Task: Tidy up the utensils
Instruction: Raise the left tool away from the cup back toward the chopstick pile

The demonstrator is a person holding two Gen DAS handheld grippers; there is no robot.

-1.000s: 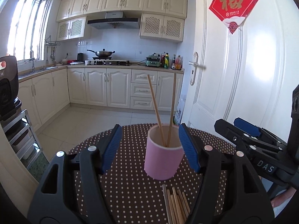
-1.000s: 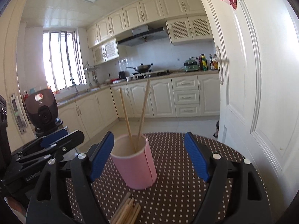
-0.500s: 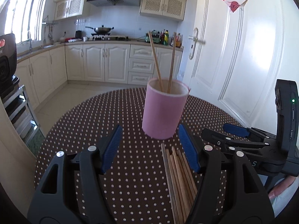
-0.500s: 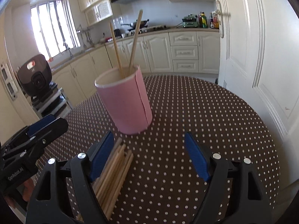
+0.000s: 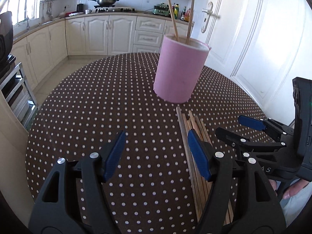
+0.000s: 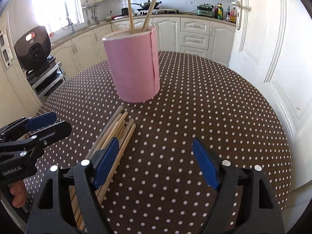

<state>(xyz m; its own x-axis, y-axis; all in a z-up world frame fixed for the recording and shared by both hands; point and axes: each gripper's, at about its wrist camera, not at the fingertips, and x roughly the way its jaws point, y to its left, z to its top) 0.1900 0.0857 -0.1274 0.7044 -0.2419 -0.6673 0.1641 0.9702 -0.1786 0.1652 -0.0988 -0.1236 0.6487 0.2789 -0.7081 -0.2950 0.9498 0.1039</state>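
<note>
both grippers had dropped toward the chopsticks (image 5: 195, 124) on the counter (image 5: 97, 107), left gripper (image 5: 156, 152) and right gripper (image 6: 156, 159) released, nothing grasped

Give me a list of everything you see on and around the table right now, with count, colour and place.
cup: one, pink, upright on the table beyond the bundle
chopsticks in cup: two, light wood, leaning out of the top
chopstick bundle: several, wood, lying flat on the cloth near the cup
tablecloth: one, brown with white dots, covers the round table
wok: one, dark, on the stove behind
door: one, white, right of the table
left gripper: open, empty, above the cloth
right gripper: open, empty, beside the bundle
</note>
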